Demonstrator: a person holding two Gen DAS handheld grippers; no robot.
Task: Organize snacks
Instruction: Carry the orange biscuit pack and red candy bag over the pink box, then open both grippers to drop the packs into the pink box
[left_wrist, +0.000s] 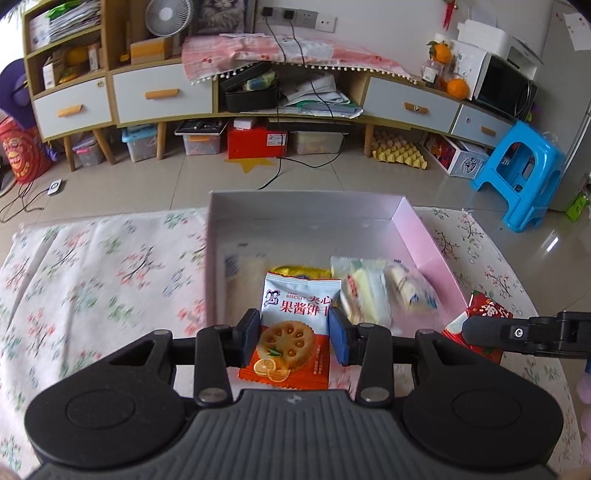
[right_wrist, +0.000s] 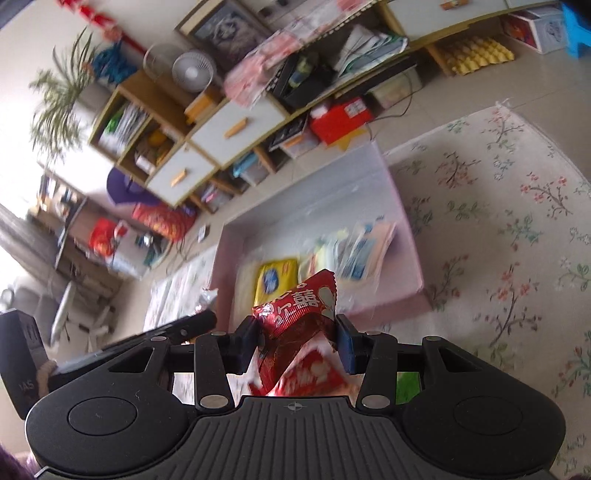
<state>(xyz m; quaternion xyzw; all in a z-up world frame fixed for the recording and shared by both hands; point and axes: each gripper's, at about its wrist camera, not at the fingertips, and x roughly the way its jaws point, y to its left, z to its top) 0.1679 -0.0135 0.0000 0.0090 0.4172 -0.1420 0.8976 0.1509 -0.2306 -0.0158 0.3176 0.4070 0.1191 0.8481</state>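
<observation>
Left tool (left_wrist: 293, 334) clamped on jam-biscuit packet (left_wrist: 293, 325), long axis 12–6, printed "BISCUIT 果酱饼干". Pink box (left_wrist: 424, 236) lies at 12, packet's top edge already over its near rim. Right tool (right_wrist: 295, 339) pinching red foil packet (right_wrist: 295, 310), "囍" visible, box at 12 there too. Left looks nearer.

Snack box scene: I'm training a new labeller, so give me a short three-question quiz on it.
1. True or false: the left gripper holds a biscuit packet.
2. The right gripper is shut on: A) a yellow packet B) a red packet C) nothing
3. What colour are the outer walls of the box?

Key: 1 true; 2 B; 3 pink
</observation>
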